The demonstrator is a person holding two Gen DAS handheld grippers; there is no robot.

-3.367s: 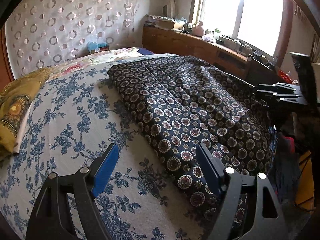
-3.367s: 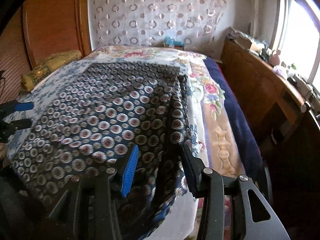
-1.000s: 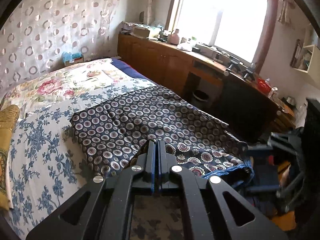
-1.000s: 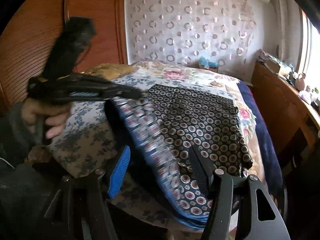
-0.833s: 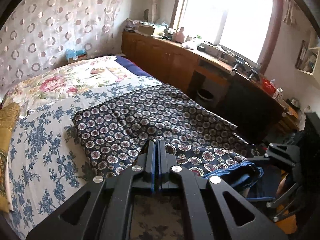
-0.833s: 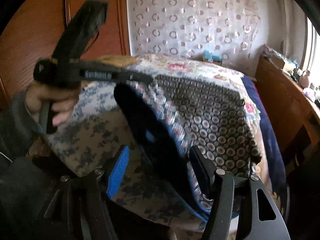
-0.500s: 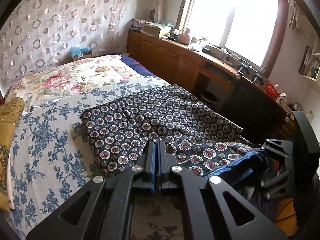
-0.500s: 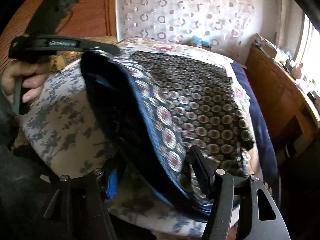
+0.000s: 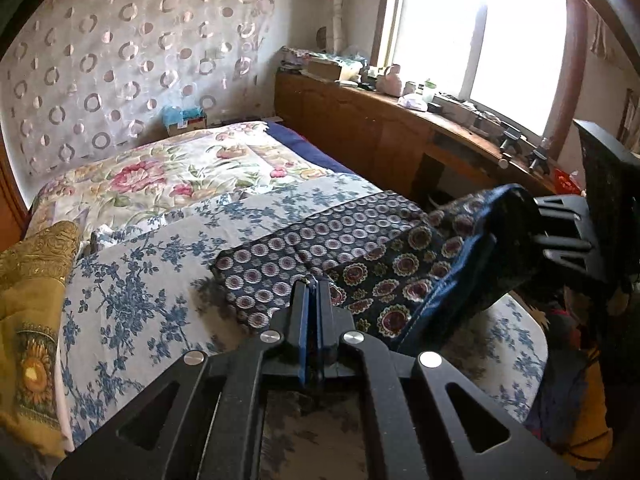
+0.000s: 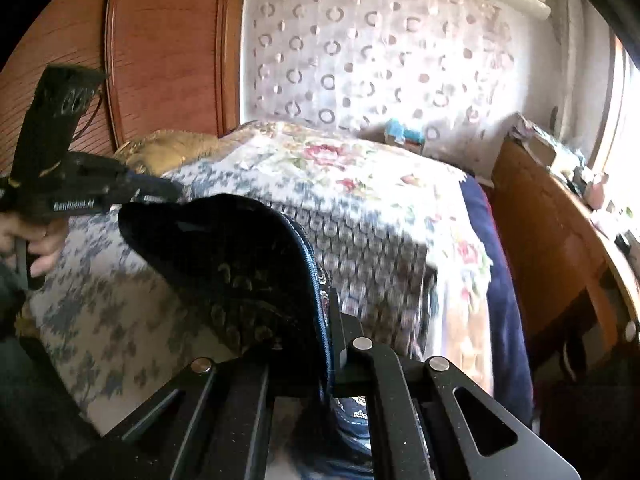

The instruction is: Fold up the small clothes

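Observation:
A dark blue garment with a round medallion print [image 9: 340, 248] lies on the bed, its near edge lifted. My left gripper [image 9: 311, 284] is shut on the near left corner of the garment. My right gripper [image 10: 326, 308] is shut on the other near edge, and the cloth [image 10: 240, 264] drapes over its fingers and hides the tips. In the left wrist view the right gripper [image 9: 536, 216] holds its corner up at the right. In the right wrist view the left gripper [image 10: 160, 192] holds its corner up at the left.
The bed has a blue-flowered white sheet [image 9: 132, 288] and a floral quilt [image 9: 168, 172] behind. A yellow pillow [image 9: 32, 280] lies at the left. A wooden counter [image 9: 400, 128] with clutter runs under the window at the right. A wooden headboard [image 10: 160, 60] stands at the far left.
Both grippers have lifted the garment's near edge and carried it toward the far end of the bed. The right gripper, open earlier, has shut on the cloth.

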